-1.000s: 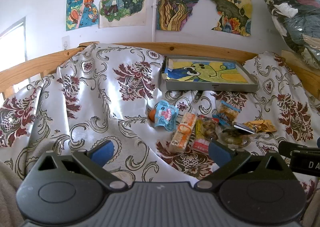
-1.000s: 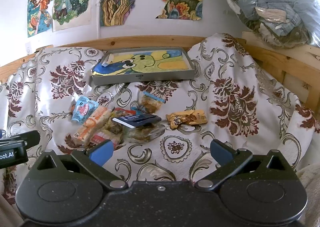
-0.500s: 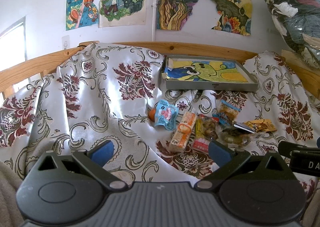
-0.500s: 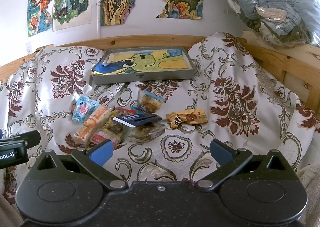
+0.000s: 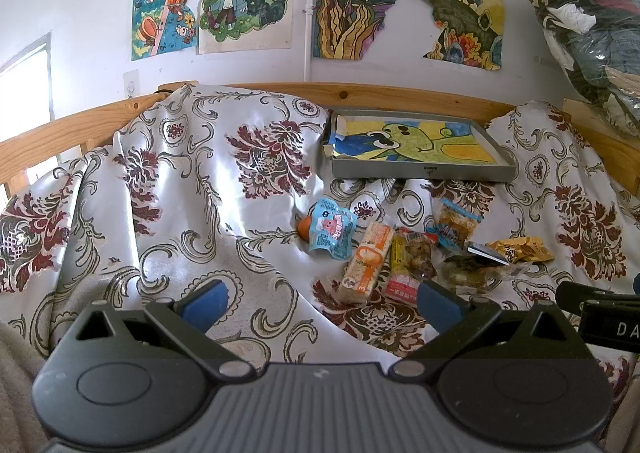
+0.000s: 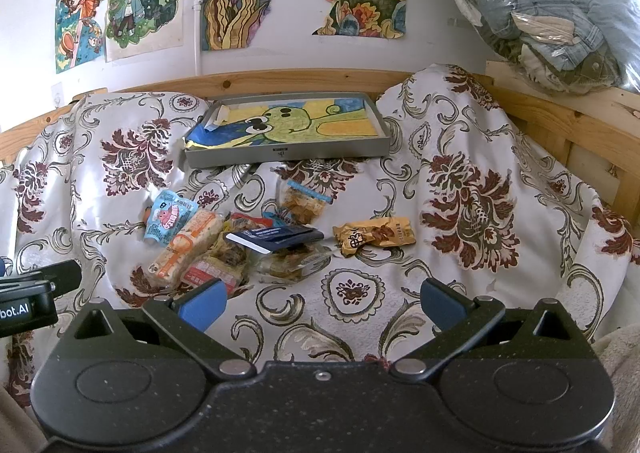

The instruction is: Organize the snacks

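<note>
A grey tray (image 6: pixel 286 152) is sitting at upper centre, holding only a cartoon drawing (image 6: pixel 288 123). The snack packets (image 6: pixel 236 239) are lying clustered on the cloth (image 6: pixel 460 189) below it. Left gripper (image 5: pixel 320 299) and right gripper (image 6: pixel 320 299) are both gaping wide, gripping nothing.

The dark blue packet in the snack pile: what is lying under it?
The dark blue packet rests on a clear pack of brownish snacks. How much more it covers cannot be seen.

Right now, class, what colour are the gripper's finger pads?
Blue pads, clearest in the right wrist view.
</note>
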`<move>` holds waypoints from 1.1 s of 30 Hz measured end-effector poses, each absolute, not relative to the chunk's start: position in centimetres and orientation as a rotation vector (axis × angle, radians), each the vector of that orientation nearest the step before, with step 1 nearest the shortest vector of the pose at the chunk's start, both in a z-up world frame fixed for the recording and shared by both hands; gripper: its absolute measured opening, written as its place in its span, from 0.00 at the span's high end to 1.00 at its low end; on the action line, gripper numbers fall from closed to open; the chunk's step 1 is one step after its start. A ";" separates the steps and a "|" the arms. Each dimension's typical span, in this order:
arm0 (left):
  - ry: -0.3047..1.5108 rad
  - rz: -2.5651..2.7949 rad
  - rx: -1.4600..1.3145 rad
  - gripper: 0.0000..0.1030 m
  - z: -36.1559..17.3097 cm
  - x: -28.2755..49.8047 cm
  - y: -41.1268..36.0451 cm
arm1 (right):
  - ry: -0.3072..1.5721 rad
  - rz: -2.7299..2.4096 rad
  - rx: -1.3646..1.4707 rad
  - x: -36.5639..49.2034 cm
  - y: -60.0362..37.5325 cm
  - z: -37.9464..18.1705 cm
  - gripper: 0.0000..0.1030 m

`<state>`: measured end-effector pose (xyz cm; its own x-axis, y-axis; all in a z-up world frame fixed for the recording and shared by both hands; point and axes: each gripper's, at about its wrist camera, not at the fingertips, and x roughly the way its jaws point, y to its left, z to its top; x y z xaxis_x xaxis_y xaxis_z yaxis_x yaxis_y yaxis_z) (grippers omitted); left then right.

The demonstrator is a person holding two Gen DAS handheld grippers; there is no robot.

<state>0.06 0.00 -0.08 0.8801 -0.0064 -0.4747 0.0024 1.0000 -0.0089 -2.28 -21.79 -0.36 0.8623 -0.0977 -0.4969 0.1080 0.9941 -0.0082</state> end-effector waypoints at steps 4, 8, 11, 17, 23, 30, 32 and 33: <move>0.495 -0.004 -0.008 0.00 -0.1 0.1 0.0 | 0.521 -0.108 0.020 -2.2 -21.8 -0.4 0.01; 0.497 0.000 -0.008 0.00 -0.2 0.1 0.0 | 0.525 -0.100 0.021 -2.4 -21.5 -0.7 0.01; 0.497 0.000 -0.008 0.00 -0.2 0.0 -0.1 | 0.529 -0.097 0.020 -2.5 -21.3 -0.9 0.01; 0.495 0.006 -0.007 0.00 -0.9 -0.1 -0.2 | 0.533 -0.096 0.021 -2.3 -21.6 -0.7 0.01; 0.501 0.006 -0.023 0.00 -1.1 -0.3 -0.2 | 0.592 -0.067 0.054 -2.1 -21.6 -0.9 0.01; 0.531 0.008 -0.037 0.00 -0.9 0.7 0.0 | 0.667 -0.028 0.028 -1.1 -21.4 -0.8 0.01; 0.547 -0.004 -0.045 0.00 -0.9 1.1 0.1 | 0.683 -0.014 0.025 -0.7 -21.3 -0.8 0.01; 0.553 -0.009 -0.045 0.00 -0.9 1.4 0.1 | 0.687 -0.006 0.024 -0.6 -21.3 -0.8 0.01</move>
<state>1.37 0.09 -0.88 0.8507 -0.0211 -0.5252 -0.0034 0.9990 -0.0456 -0.60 -21.32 -0.75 0.7732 0.0026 -0.6342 0.0135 0.9997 0.0207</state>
